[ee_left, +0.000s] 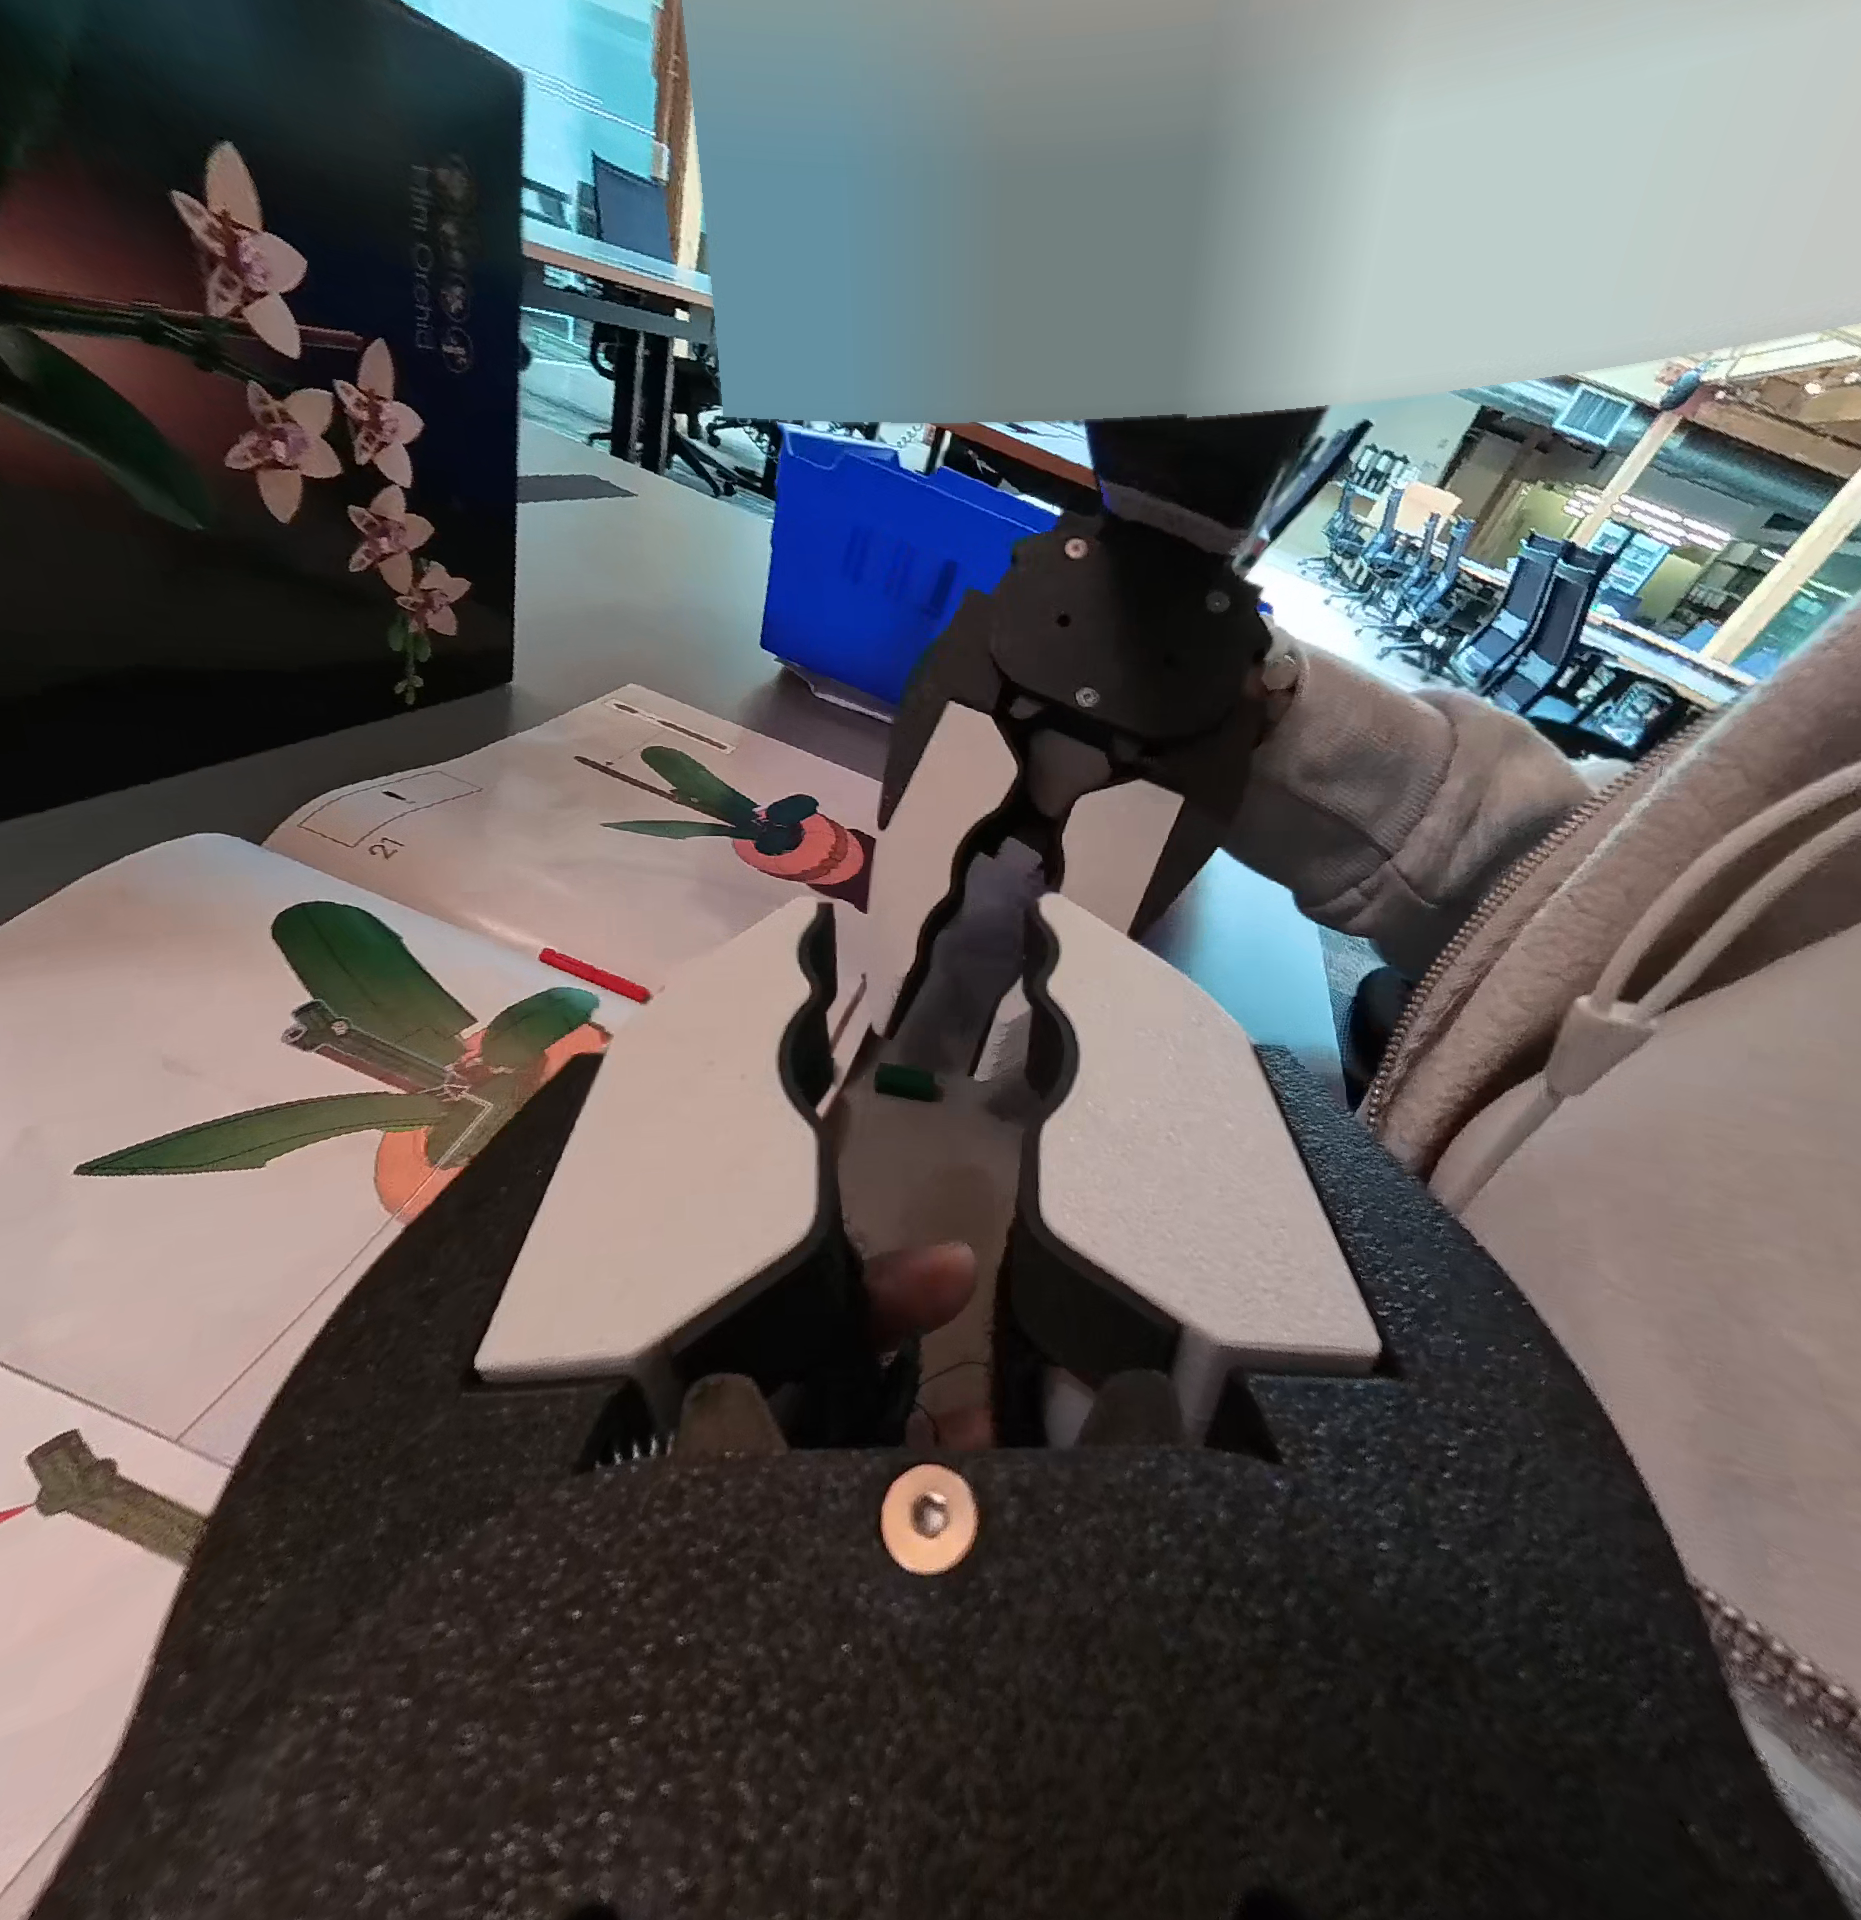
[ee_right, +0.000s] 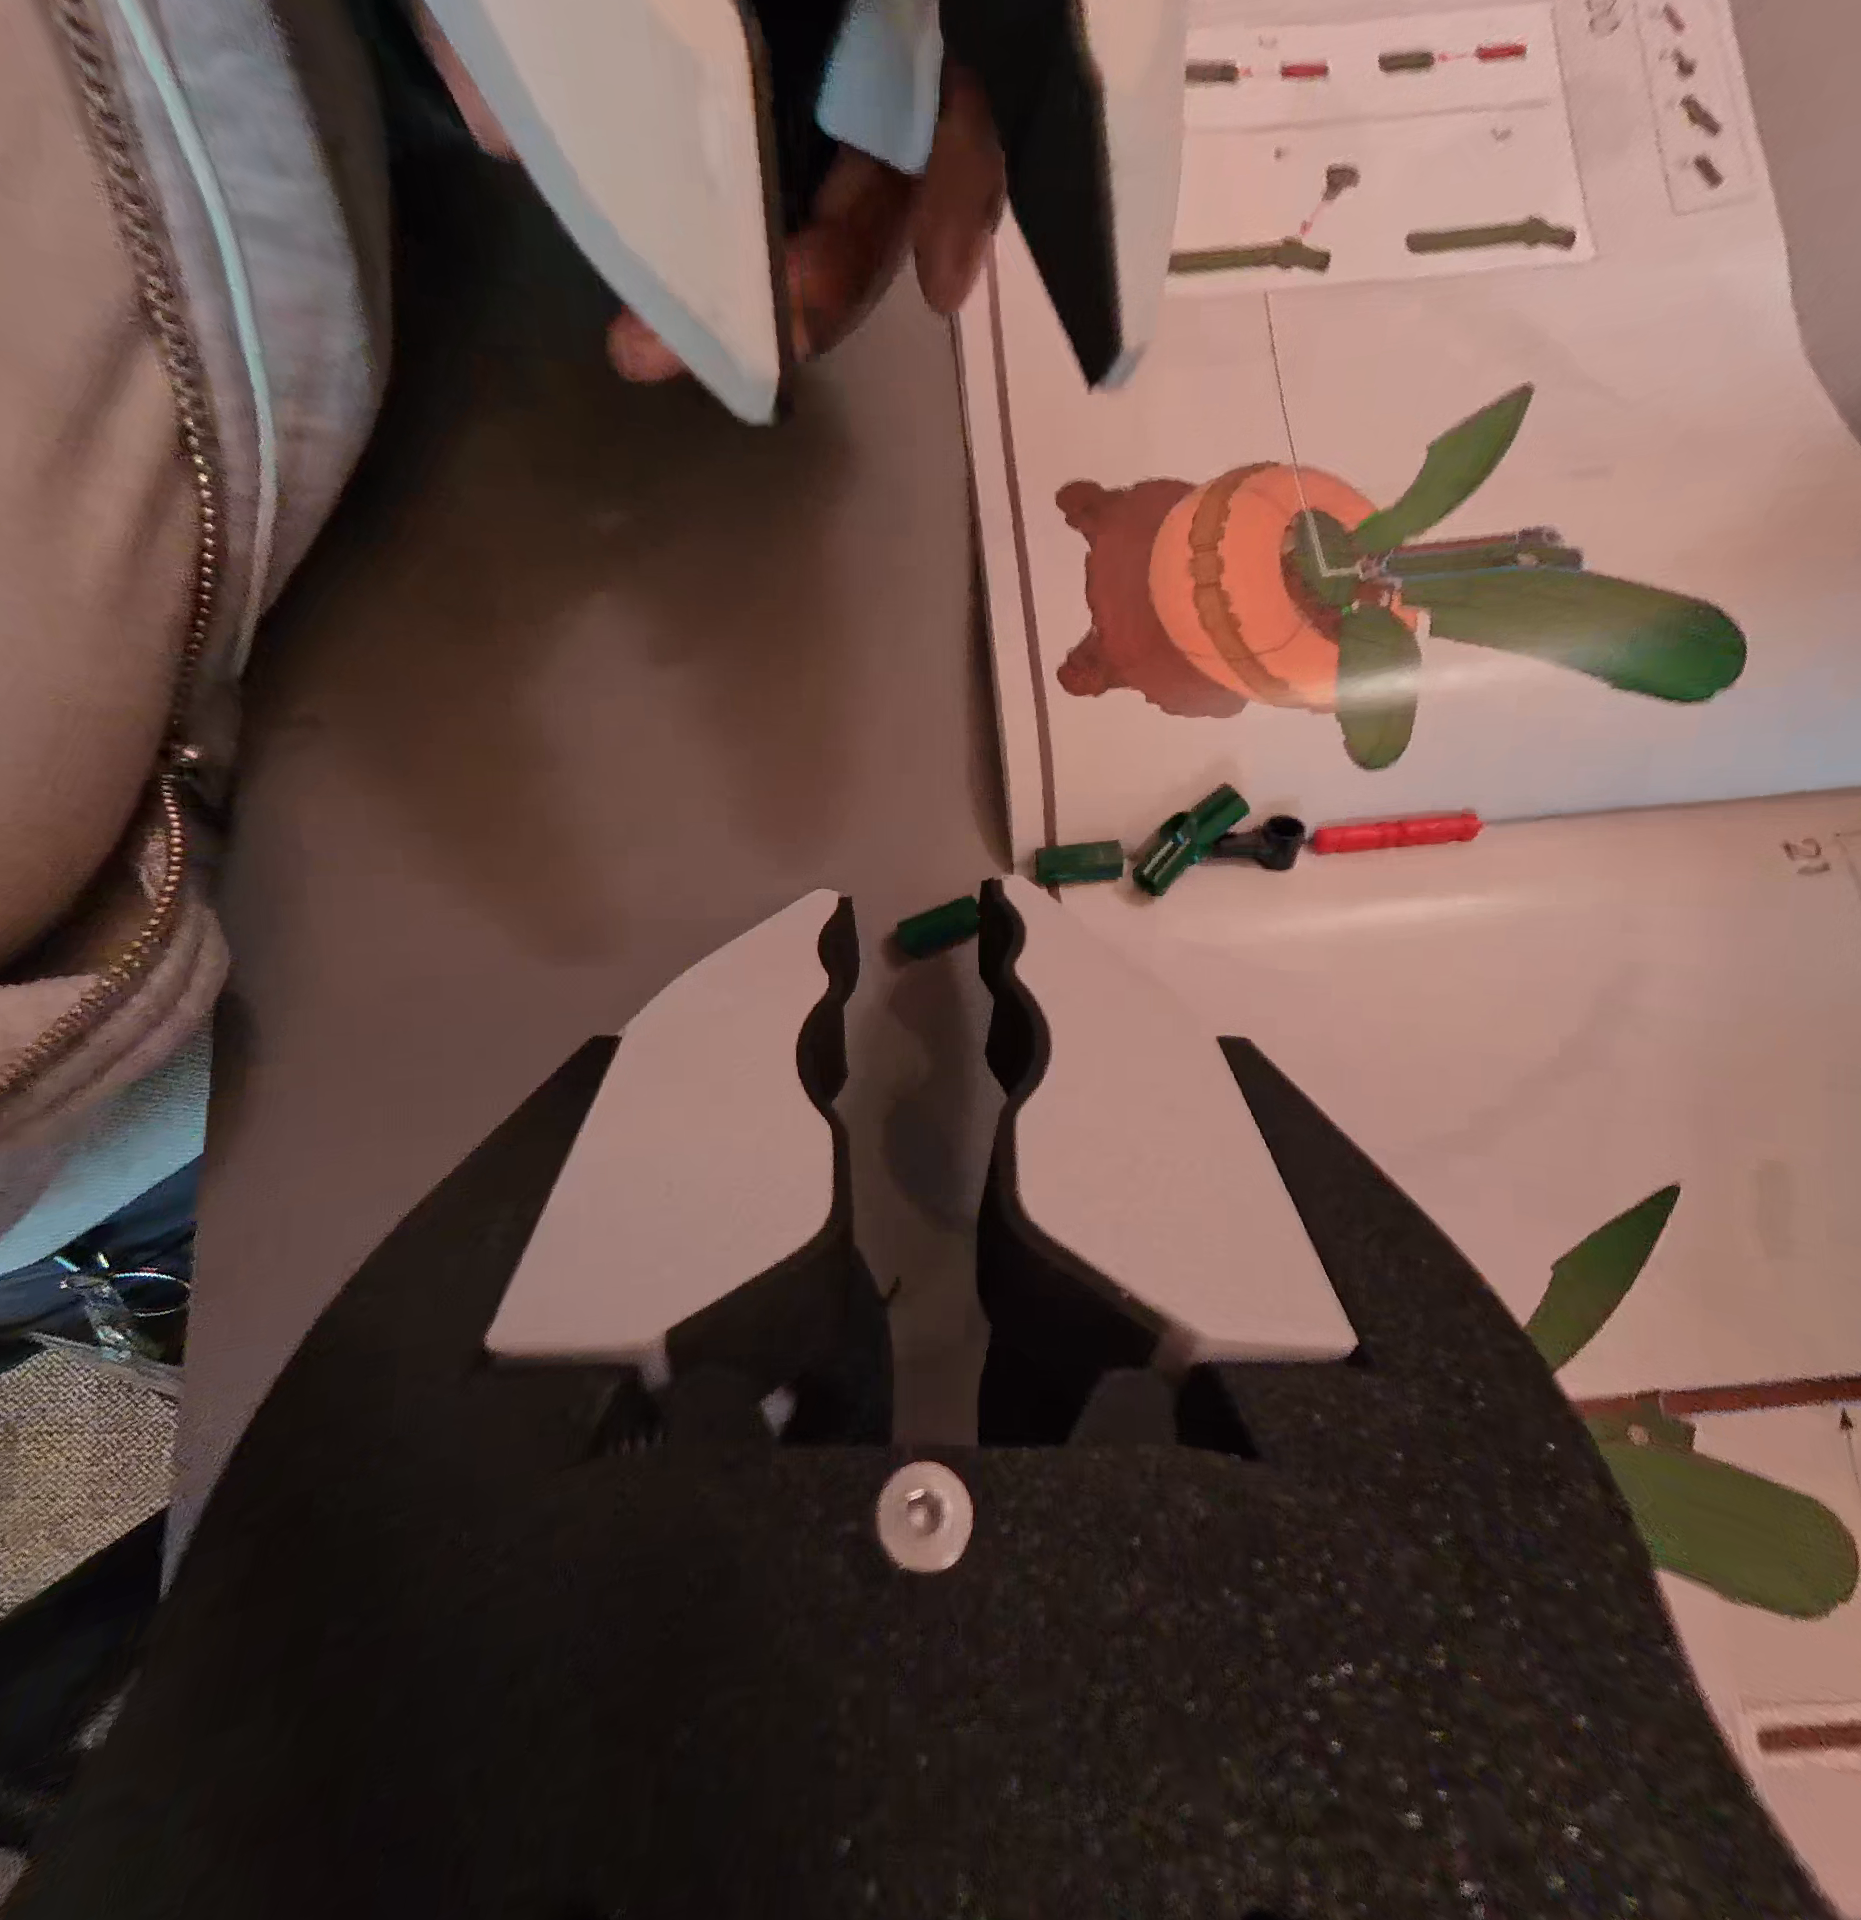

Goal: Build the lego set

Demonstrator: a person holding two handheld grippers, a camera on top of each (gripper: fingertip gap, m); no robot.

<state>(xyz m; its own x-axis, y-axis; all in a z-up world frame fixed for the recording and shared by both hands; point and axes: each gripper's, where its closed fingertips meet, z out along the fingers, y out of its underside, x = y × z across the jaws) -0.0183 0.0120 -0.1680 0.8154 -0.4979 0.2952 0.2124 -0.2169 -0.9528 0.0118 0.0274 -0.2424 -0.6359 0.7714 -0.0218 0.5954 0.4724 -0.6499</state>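
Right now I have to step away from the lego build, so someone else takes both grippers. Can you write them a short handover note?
Right gripper: open, empty, tips low over the table around a small green piece, not closed on it.
Left gripper: open, empty, aimed at the same piece.
Parts: a second green piece, a green connector joined to a black pin piece, and a red axle lie on the open instruction booklet. The set's box stands behind it.
Done: only that connector and pin look joined.
Left: grasp the green piece, then assemble as the booklet shows.
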